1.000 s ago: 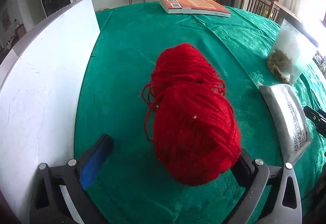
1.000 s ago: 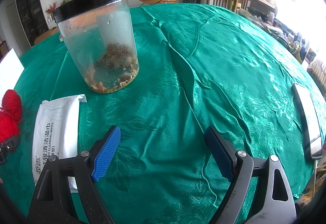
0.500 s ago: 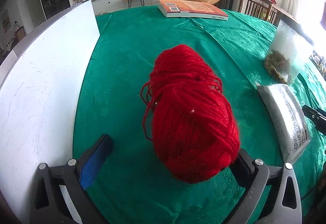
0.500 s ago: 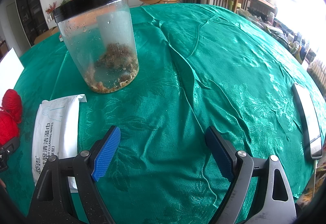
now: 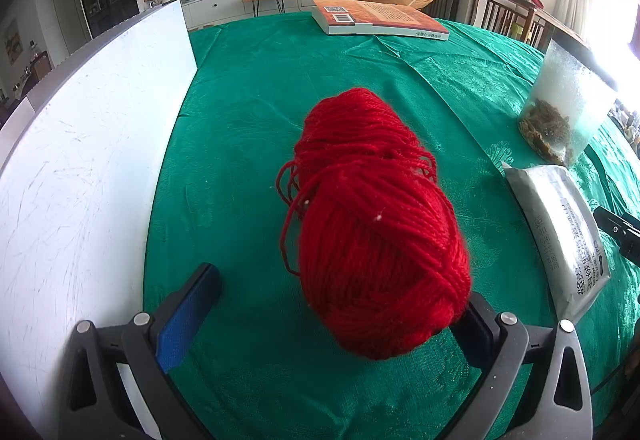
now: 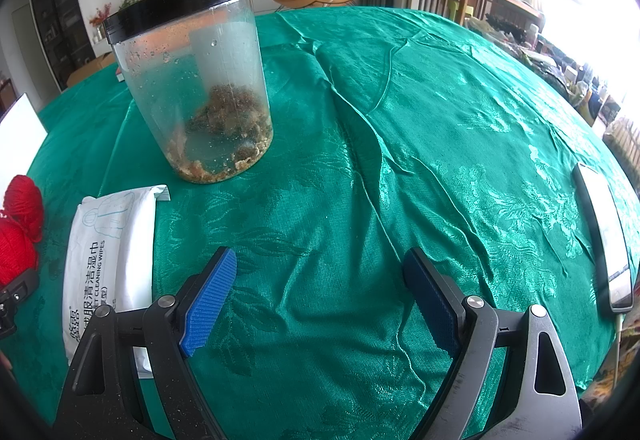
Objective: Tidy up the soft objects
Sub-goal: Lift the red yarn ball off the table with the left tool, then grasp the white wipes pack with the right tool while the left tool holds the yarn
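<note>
A skein of red yarn lies on the green tablecloth between the fingers of my left gripper. That gripper is open; the skein's near end leans on the right finger and hides its tip, while the left finger stands well apart from it. The yarn also shows at the left edge of the right wrist view. A white pack of wet wipes lies flat just left of my right gripper, which is open over bare cloth. The pack is right of the yarn.
A clear jar with a black lid stands behind the wipes. A white board lies along the left side. A book rests at the table's far edge. A flat phone-like slab lies at the far right.
The left wrist view has shifted a little, so the book and far edge sit lower in frame; the yarn keeps its place between the fingers. The right gripper has not moved.
</note>
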Demonstrator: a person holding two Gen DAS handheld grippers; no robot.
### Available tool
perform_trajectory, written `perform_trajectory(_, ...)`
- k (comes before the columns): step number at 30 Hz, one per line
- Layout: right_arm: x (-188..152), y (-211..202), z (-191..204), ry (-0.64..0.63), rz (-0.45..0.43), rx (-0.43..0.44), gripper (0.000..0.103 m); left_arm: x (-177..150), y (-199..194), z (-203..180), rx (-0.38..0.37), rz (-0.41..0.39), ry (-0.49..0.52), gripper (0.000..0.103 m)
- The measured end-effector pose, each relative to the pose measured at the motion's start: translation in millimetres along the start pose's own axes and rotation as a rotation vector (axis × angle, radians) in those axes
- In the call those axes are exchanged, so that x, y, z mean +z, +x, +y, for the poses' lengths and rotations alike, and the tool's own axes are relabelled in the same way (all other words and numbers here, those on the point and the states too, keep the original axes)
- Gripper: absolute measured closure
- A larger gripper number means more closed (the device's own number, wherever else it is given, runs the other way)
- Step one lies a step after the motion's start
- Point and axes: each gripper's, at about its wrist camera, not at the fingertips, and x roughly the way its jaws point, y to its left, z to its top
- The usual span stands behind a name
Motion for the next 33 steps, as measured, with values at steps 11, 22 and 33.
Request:
perform_trajectory(11,0,0,0,0.0,0.0,0.0,0.015,0,0,0,0.0,0.0,0.0,0.0)
perform_trajectory(22,3,-30,-16,0.135,-0.12,0.285,0.017,4,-2,-3,-0.031,0.107,0.028,0.0)
perform_trajectory(33,-7,-14,113,-0.243,0.124,0.266,0.015,20,-17,-13,-0.103,0.099,0.001,0.0)
